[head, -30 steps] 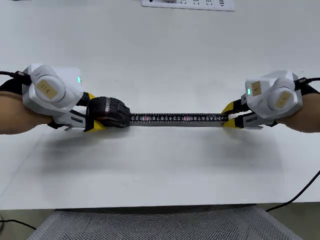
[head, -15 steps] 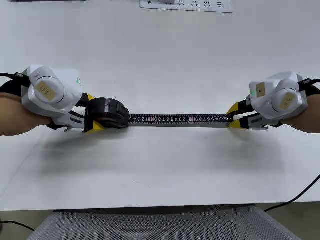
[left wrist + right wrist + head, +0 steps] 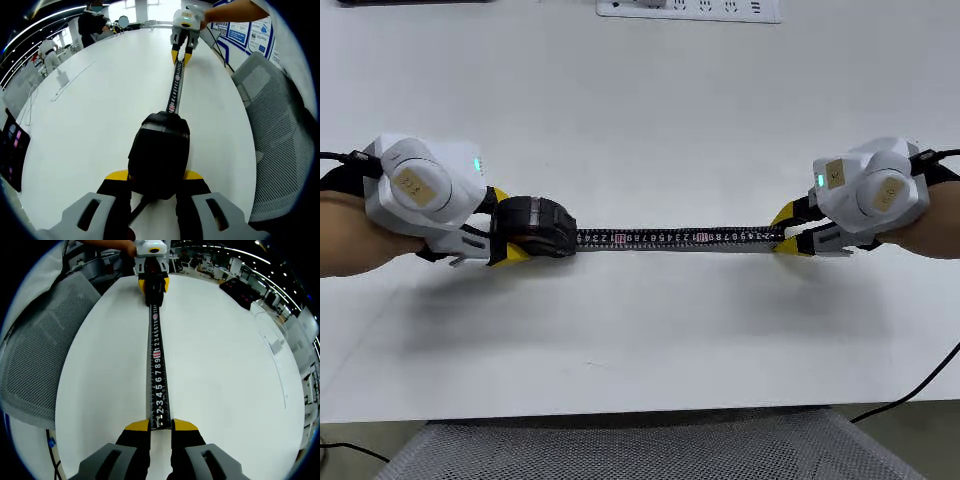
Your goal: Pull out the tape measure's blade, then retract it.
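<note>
A black rounded tape-measure case (image 3: 532, 227) is clamped in the left hand-held gripper (image 3: 508, 226). Its dark steel blade (image 3: 680, 238), judged springy, is pinched at the tip by the right hand-held gripper (image 3: 785, 231).

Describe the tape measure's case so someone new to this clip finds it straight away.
On the white workbench, look to the left gripper. Between its yellow-tipped jaws sits the tape measure case: the one black rounded body, with a numbered blade running from it across to the right gripper.
</note>
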Demonstrator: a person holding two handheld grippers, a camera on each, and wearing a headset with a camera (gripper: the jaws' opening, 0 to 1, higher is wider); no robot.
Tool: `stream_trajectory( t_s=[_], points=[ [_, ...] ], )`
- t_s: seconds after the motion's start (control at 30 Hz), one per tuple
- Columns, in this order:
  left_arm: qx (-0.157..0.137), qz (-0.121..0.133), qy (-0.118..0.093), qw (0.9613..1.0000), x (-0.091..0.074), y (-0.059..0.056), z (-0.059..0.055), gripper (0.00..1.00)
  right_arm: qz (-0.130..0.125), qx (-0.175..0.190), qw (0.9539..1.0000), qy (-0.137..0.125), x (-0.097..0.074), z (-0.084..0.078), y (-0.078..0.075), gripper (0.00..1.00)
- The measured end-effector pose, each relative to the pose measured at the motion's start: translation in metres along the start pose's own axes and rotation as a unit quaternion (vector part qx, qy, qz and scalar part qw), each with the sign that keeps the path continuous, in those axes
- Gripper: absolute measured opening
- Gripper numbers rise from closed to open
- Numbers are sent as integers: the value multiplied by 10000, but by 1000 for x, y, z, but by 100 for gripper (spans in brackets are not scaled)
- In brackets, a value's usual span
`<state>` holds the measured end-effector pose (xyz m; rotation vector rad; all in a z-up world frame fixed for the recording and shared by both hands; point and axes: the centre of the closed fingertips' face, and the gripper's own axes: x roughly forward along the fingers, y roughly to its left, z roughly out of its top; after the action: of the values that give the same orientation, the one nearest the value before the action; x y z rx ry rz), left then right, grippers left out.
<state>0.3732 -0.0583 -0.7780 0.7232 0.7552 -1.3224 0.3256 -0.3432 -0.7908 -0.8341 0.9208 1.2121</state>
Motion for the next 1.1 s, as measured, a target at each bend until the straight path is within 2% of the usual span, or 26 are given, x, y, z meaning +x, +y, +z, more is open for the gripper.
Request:
stream_trajectory(
  t_s=[0.3, 0.37, 0.4, 0.5, 0.83, 0.87, 0.93, 1.03, 1.1],
  points=[
    [26, 55, 59, 10000, 0, 0, 0, 29, -17, -3, 10000, 51, 0, -1, -1, 13],
    [48, 95, 62, 9999, 0, 0, 0, 29, 53, 287, 9996, 39, 0, -1, 2, 21],
    [65, 100, 58, 9999, 0, 0, 0, 30, 58, 176, 9998, 13, -1, 0, 1, 22],
    [-5, 67, 23, 10000, 0, -2, 1, 40, 62, 183, 9998, -1, -2, 0, 2, 21],
    [48, 97, 5, 9999, 0, -1, 2, 38, 14, 222, 9997, -45, -3, 1, 1, 21],
    [28, 95, -5, 10000, -1, -1, 2, 38, -6, 251, 9996, -96, -5, 3, 1, 21],
    [-4, 99, -22, 9999, -3, -1, 2, 38, 35, 529, 9979, -376, -6, 12, 3, 21],
    [-148, 128, -108, 9997, -6, 0, 3, 39, -19, 661, 9969, -419, -8, 13, 1, 22],
    [-316, 170, -201, 9992, -9, 0, 6, 40, -18, 899, 9937, -676, -9, 21, 1, 22]
  ],
)
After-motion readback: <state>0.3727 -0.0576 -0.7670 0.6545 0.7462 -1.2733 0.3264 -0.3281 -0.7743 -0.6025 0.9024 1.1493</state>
